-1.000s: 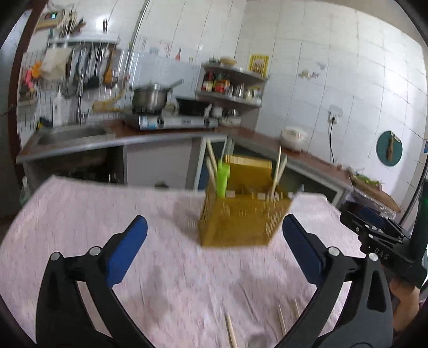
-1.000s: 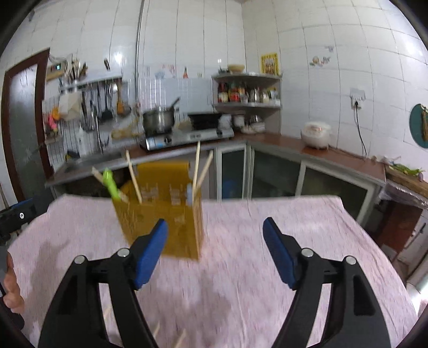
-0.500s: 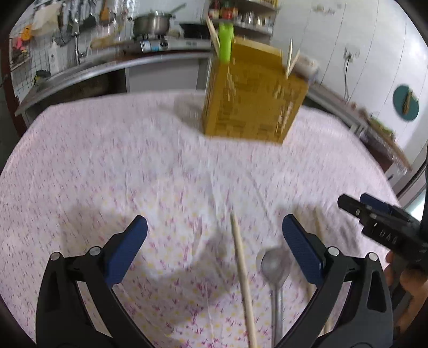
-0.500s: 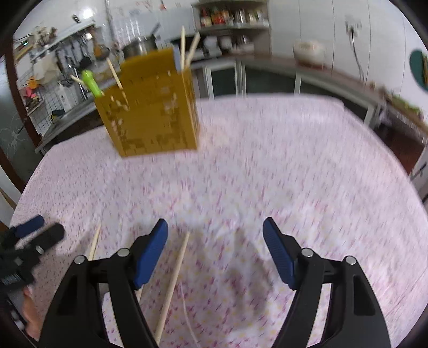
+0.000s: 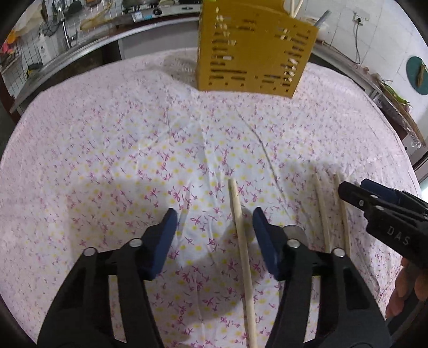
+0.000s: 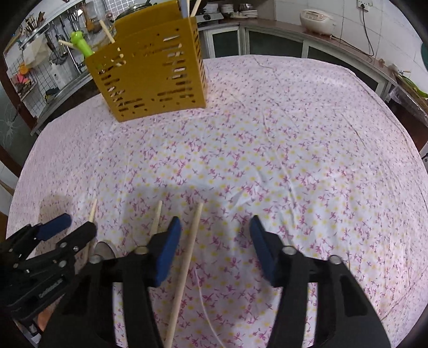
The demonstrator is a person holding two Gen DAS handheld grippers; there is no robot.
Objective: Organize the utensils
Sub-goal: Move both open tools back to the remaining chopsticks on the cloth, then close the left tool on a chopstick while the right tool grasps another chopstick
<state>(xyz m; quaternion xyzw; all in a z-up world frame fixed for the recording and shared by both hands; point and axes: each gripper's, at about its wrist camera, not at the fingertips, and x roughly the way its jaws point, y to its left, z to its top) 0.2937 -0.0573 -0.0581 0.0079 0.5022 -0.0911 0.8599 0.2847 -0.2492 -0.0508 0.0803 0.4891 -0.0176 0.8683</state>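
A yellow slotted utensil holder [image 5: 254,50] stands at the far side of the flowered tablecloth, also in the right wrist view [image 6: 149,69], with chopsticks and a green handle [image 6: 80,42] in it. My left gripper [image 5: 214,227] is open and low over the cloth, with one wooden chopstick [image 5: 242,241] lying between its fingers near the right one. A metal spoon [image 5: 295,231] lies partly hidden behind that finger. My right gripper [image 6: 214,235] is open, with a chopstick [image 6: 187,257] lying between its fingers near the left one. Two more chopsticks [image 6: 156,216] lie to its left.
Two chopsticks [image 5: 322,211] lie right of my left gripper, beside the other gripper [image 5: 382,211]. The other gripper [image 6: 45,249] shows at the lower left of the right wrist view. Kitchen counters [image 6: 294,29] with a rice cooker [image 6: 317,17] surround the table.
Both grippers have tipped down and come low over the cloth. Their jaws have narrowed around a chopstick each. The holder now sits at the top of both views.
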